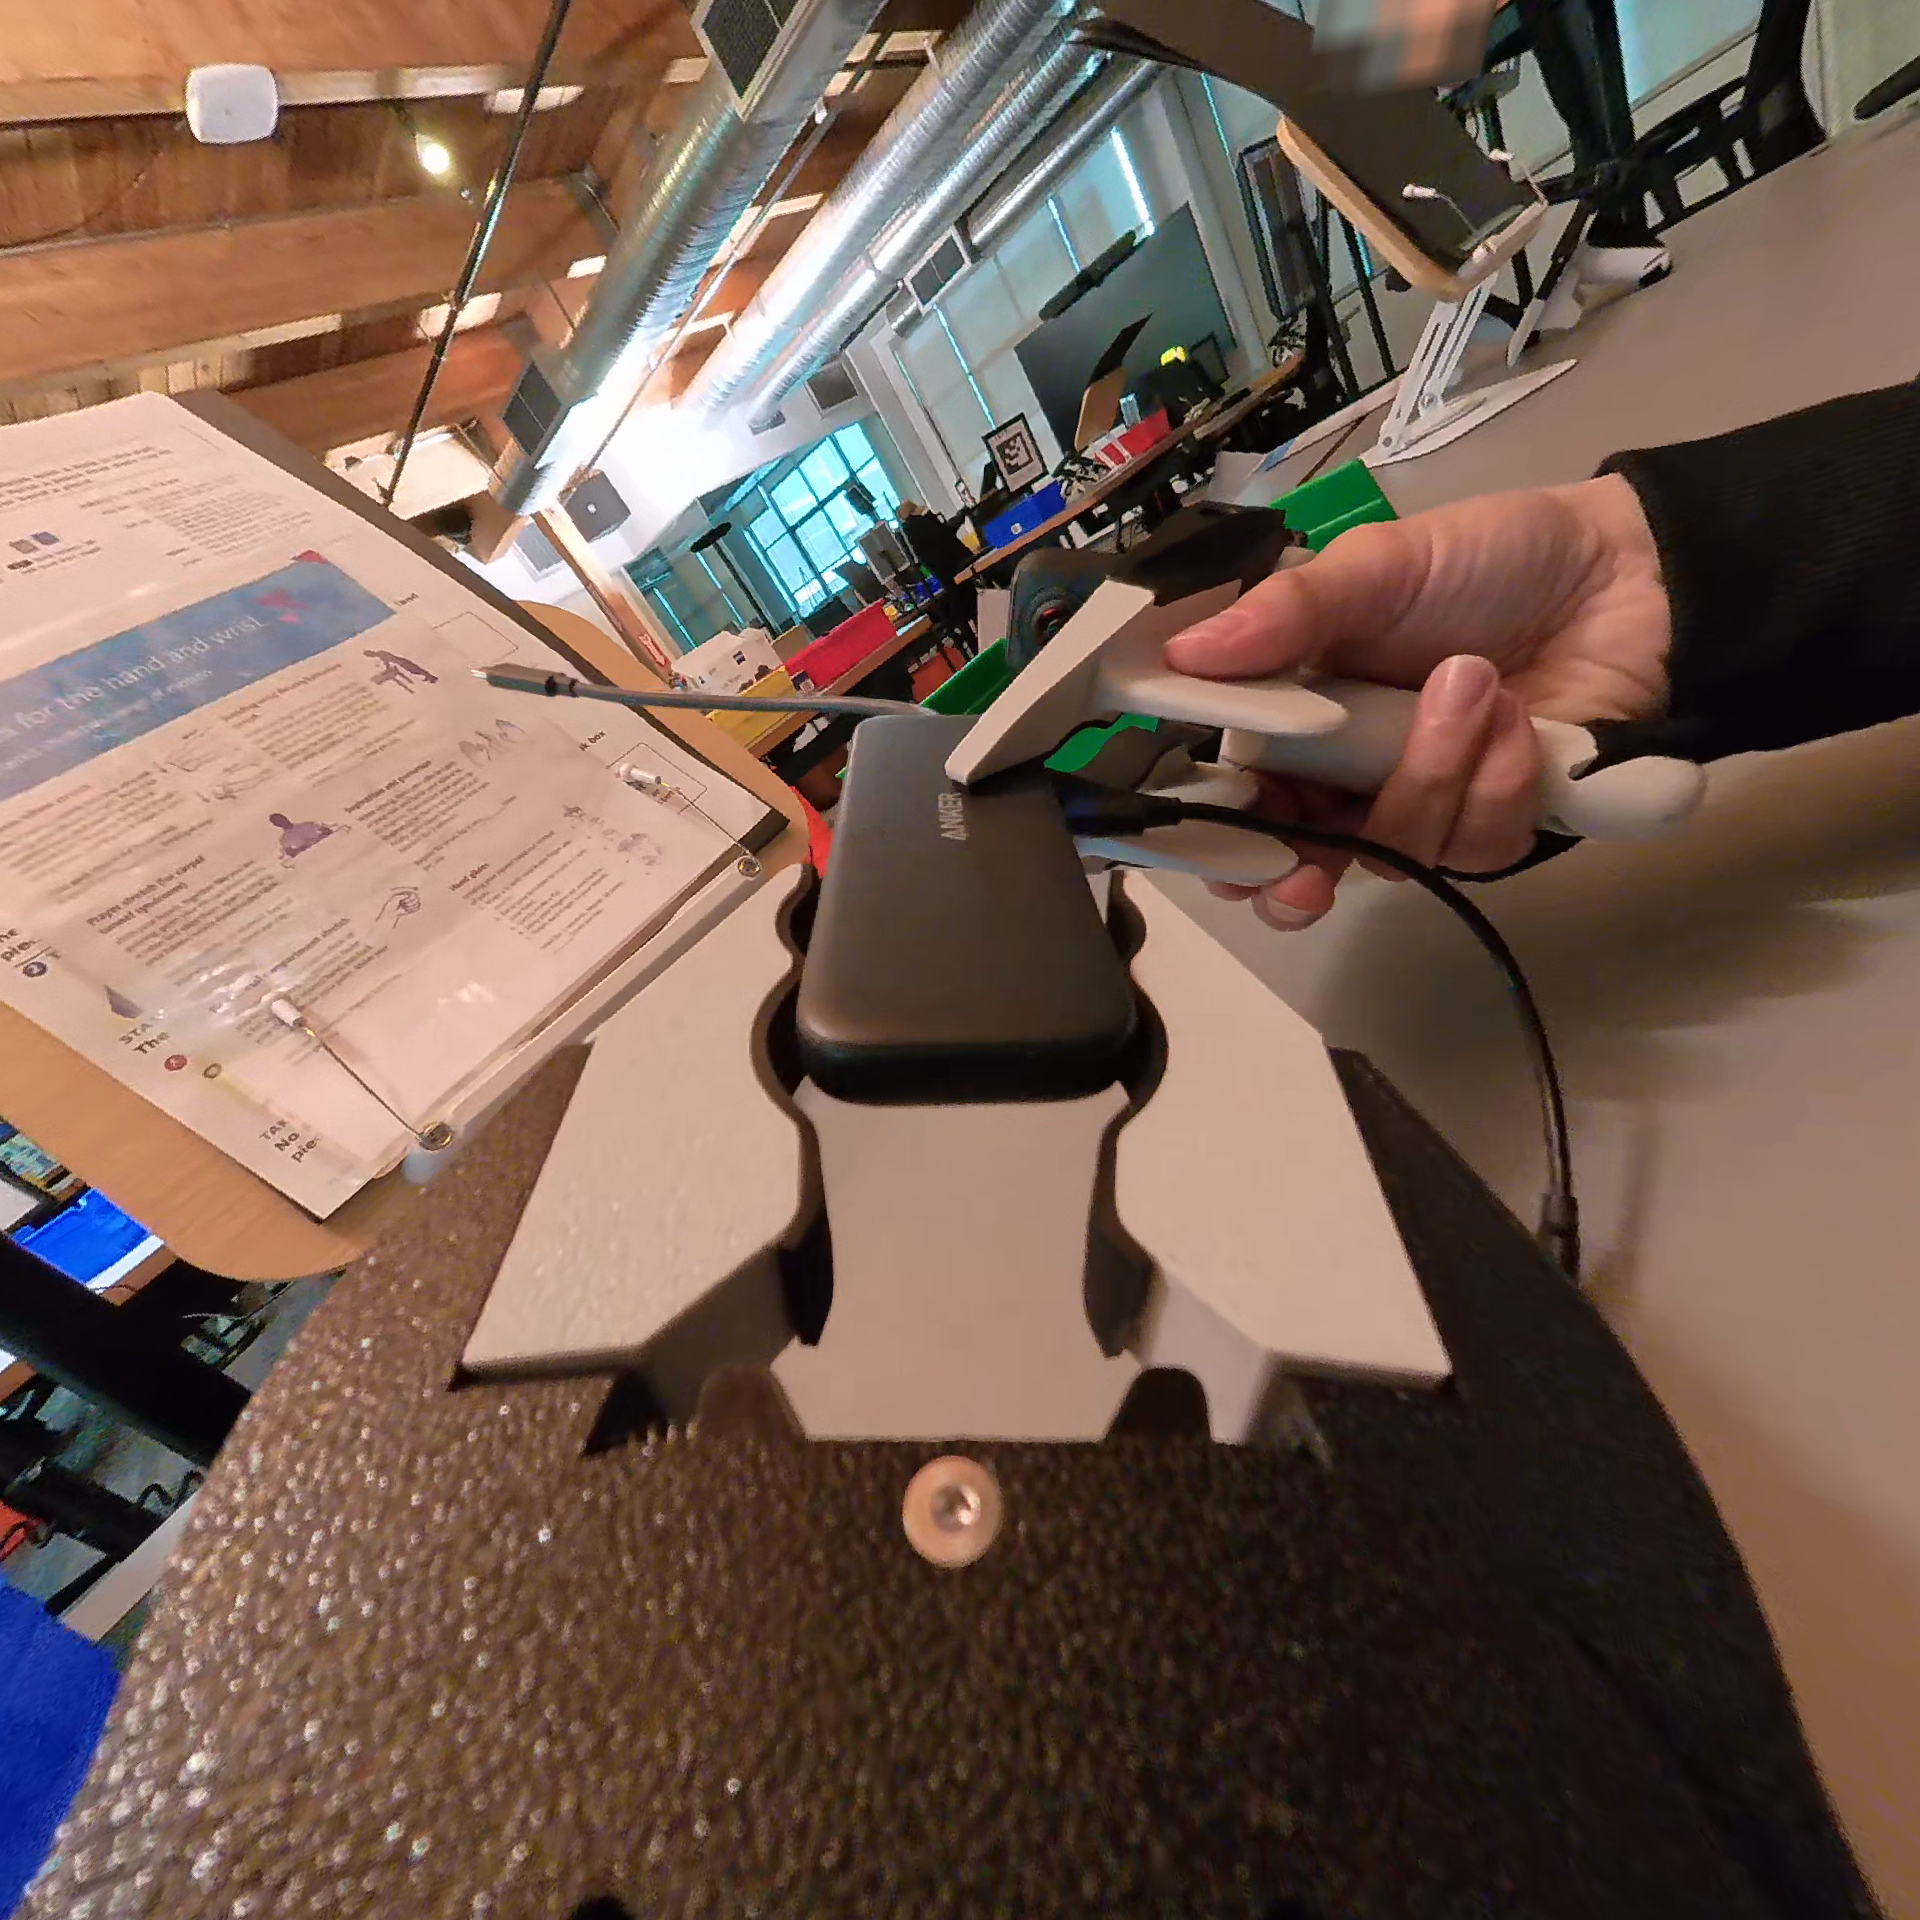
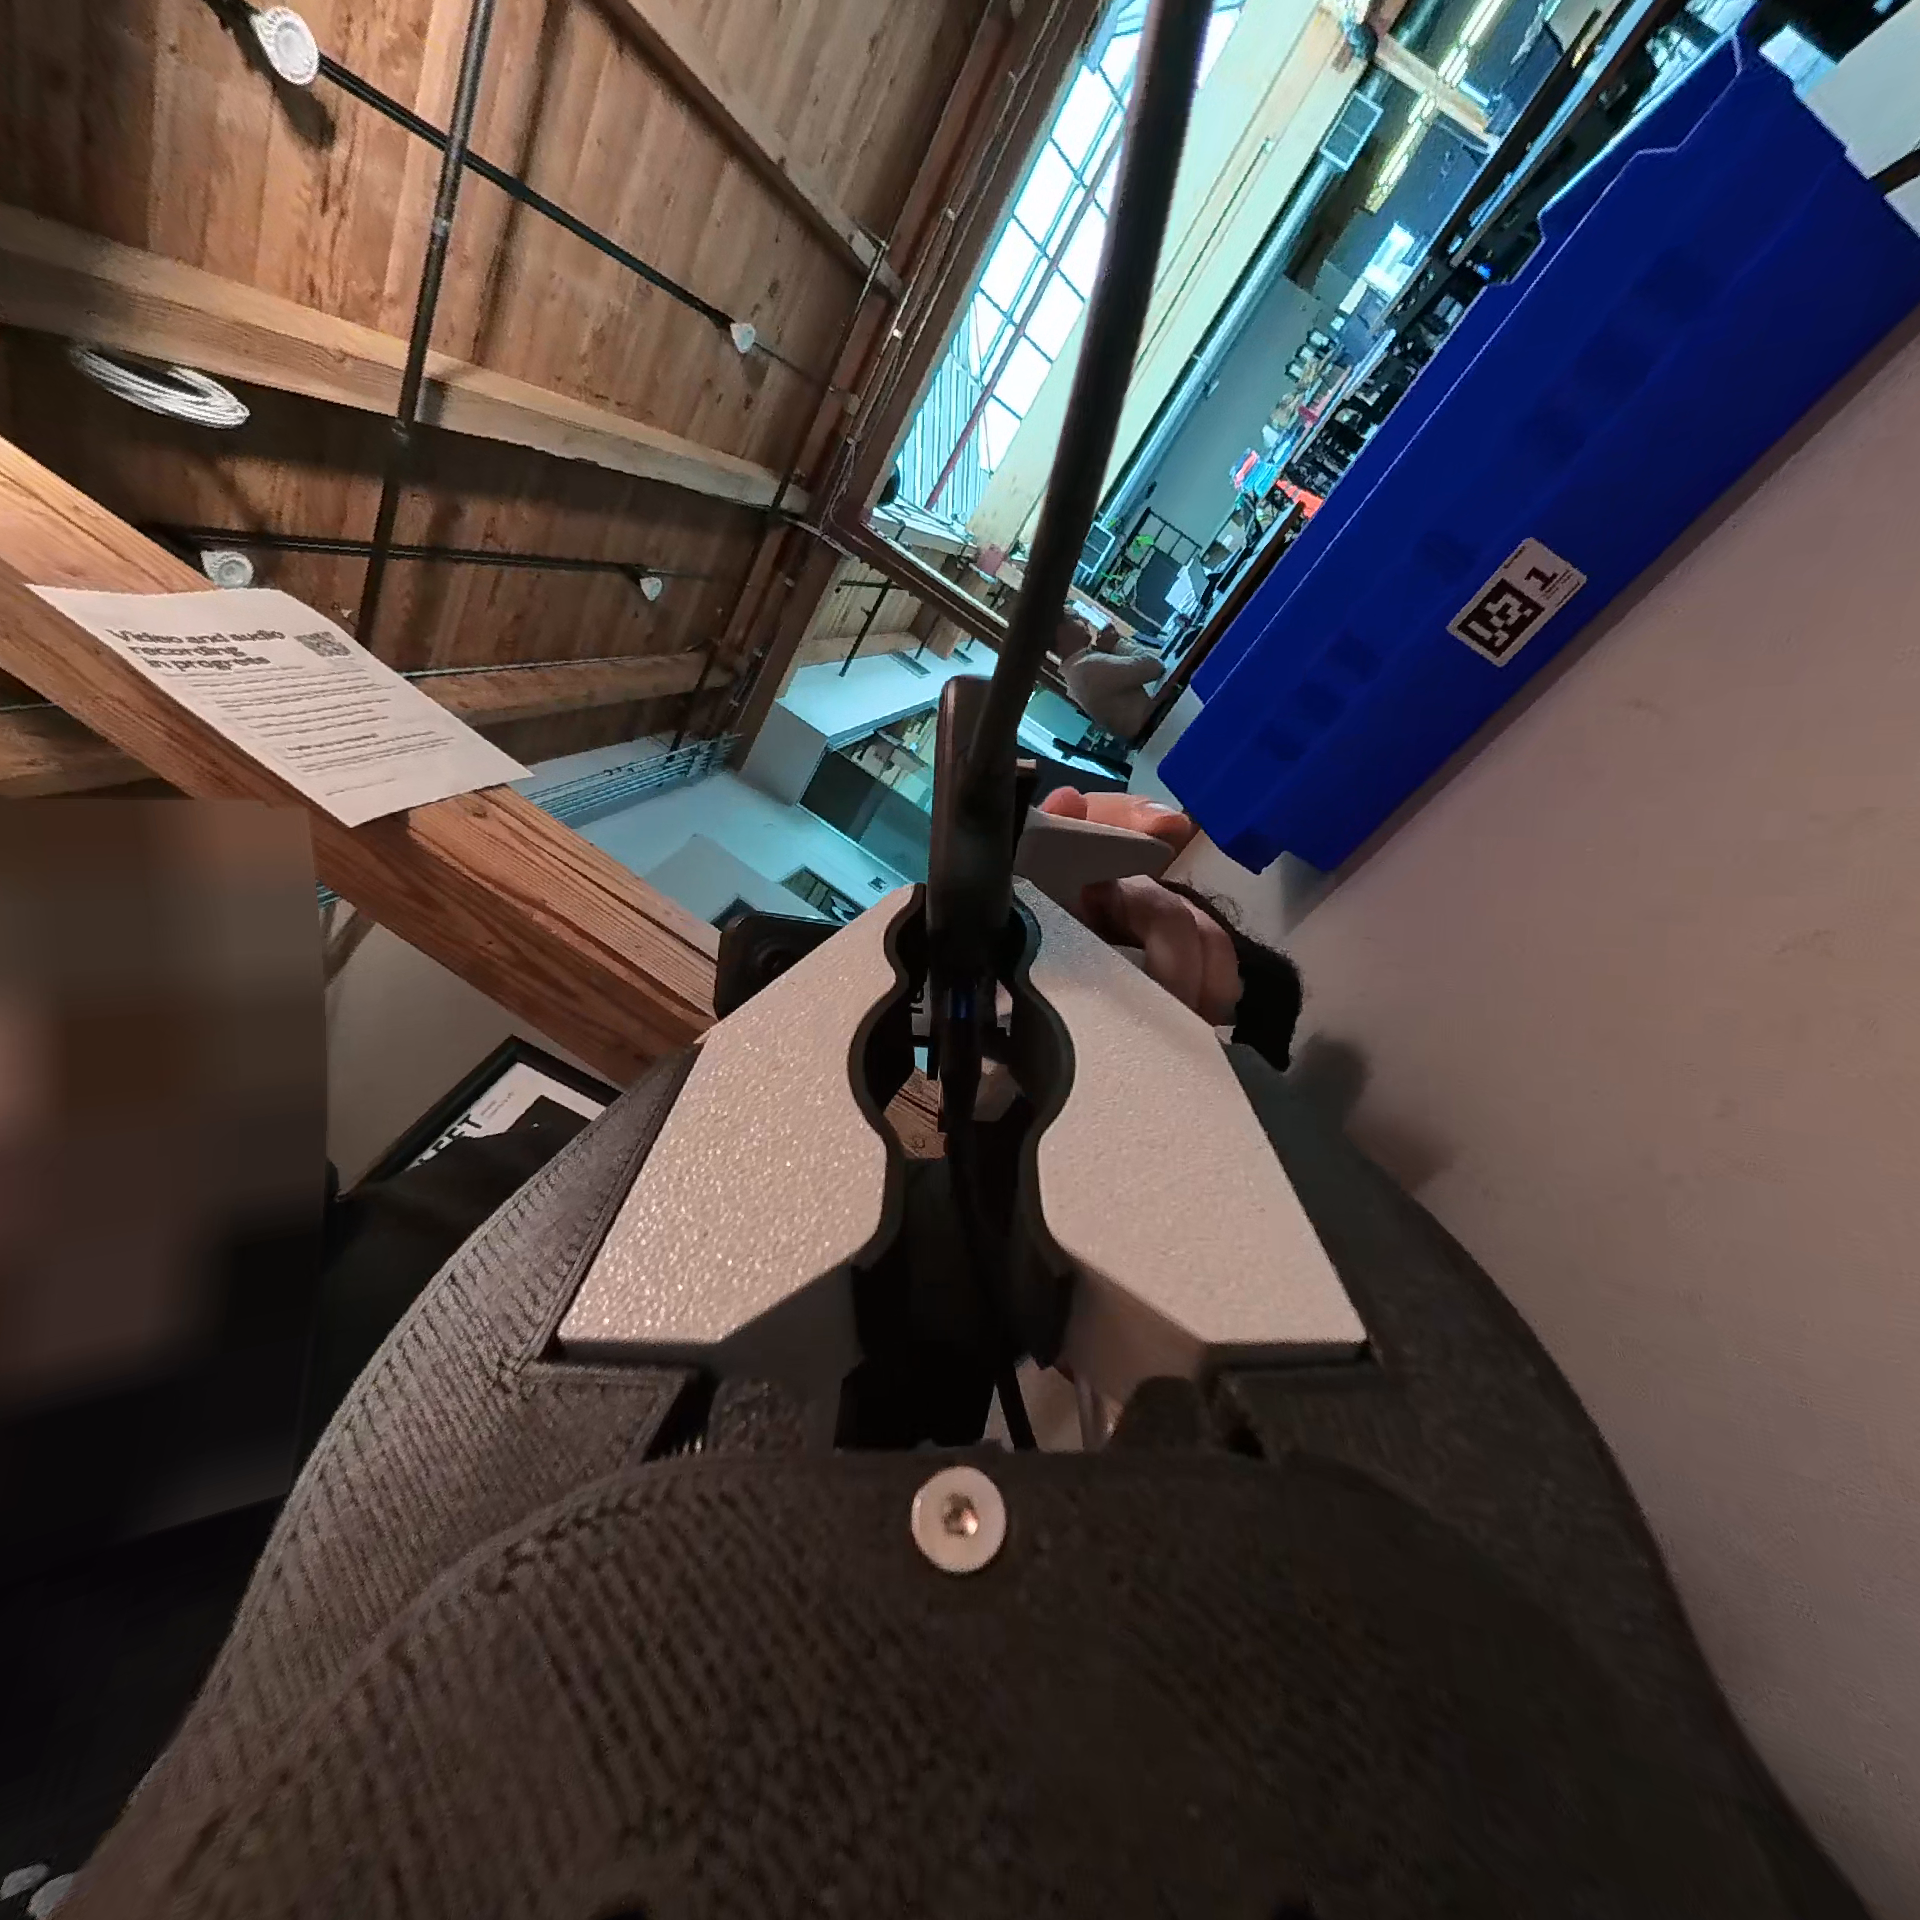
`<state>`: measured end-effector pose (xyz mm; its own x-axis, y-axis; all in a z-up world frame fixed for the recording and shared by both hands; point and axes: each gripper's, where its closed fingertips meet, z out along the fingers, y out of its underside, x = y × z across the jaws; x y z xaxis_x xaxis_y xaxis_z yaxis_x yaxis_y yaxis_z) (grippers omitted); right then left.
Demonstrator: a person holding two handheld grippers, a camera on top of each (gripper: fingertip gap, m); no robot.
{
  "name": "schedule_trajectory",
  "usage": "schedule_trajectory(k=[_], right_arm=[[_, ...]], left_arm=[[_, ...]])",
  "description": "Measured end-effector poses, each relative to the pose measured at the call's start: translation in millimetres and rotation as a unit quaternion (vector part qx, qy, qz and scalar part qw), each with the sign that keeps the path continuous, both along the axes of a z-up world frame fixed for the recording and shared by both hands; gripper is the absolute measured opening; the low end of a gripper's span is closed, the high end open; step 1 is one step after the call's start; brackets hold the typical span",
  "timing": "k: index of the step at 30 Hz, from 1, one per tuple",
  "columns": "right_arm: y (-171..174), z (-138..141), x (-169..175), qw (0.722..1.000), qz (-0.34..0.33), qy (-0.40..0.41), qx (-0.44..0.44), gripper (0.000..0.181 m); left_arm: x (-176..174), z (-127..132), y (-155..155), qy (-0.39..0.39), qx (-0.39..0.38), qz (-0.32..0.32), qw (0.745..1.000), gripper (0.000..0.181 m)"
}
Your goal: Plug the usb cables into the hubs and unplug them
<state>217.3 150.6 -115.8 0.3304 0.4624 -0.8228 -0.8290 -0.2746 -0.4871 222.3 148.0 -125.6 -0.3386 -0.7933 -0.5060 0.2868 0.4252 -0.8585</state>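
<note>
Left claw (image 1: 961, 935) clamps hub (image 1: 961, 914) | right claw (image 2: 961, 997) grips black plug (image 2: 964, 1013) (port hidden)

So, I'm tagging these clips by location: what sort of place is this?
Probably an open workshop or lab office: exposed wooden ceiling beams, silver ducts, and worktables carrying coloured storage bins.

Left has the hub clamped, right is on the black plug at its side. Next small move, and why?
Probably a short, straight push or pull of the plug along its port axis. The left hand-held gripper clamps the hub, bracing it. The right hand-held gripper pinches the plug at the hub's edge; whether it's seated is unclear.
</note>
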Motion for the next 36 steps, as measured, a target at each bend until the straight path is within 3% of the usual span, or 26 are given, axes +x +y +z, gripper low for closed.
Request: schedule_trajectory(k=[4, 10, 12, 13, 16, 19, 22, 25, 33, 36], right_arm=[[4.2, -2.4, -0.9, 1.0, -0.002, 0.009, 0.0, 0.011], [6.4, -8.2, 12.8, 0.999, -0.049, -0.022, -0.011, 0.015], [6.7, -9.3, 24.2, 0.991, -0.102, -0.086, -0.02, 0.041], [6.0, -9.5, 27.0, 0.982, -0.126, -0.138, -0.02, 0.045], [6.6, -2.5, 30.3, 0.93, -0.209, -0.301, -0.008, 0.057], [10.2, 6.9, 23.7, 0.873, -0.262, -0.412, 0.019, 0.055], [14.3, 9.3, 22.7, 0.841, -0.295, -0.453, 0.024, 0.04], [19.8, -2.2, 18.6, 0.818, -0.285, -0.499, 0.011, 0.031], [25.4, -8.6, 20.9, 0.811, -0.299, -0.503, 0.001, 0.017], [26.2, -7.8, 20.9, 0.82, -0.301, -0.487, 0.002, 0.014]], left_arm=[[1.6, 1.5, 3.7, 0.0, -0.019, 0.011, 1.0, 0.052], [13.8, -9.2, 11.3, 0.059, -0.023, 0.055, 0.997, 0.052], [17.1, -7.1, 22.0, 0.061, -0.041, 0.081, 0.994, 0.052], [17.9, -5.2, 30.0, 0.059, -0.055, 0.098, 0.992, 0.052], [19.6, -2.0, 52.6, 0.056, -0.093, 0.145, 0.984, 0.052], [20.1, -0.2, 61.4, 0.054, -0.114, 0.164, 0.978, 0.052], [20.0, 1.5, 59.6, 0.051, -0.12, 0.164, 0.978, 0.051], [20.0, 2.2, 56.3, 0.052, -0.124, 0.158, 0.978, 0.052], [20.4, 1.9, 55.0, 0.054, -0.129, 0.151, 0.979, 0.052], [20.4, 2.0, 55.9, 0.053, -0.131, 0.153, 0.978, 0.052]])
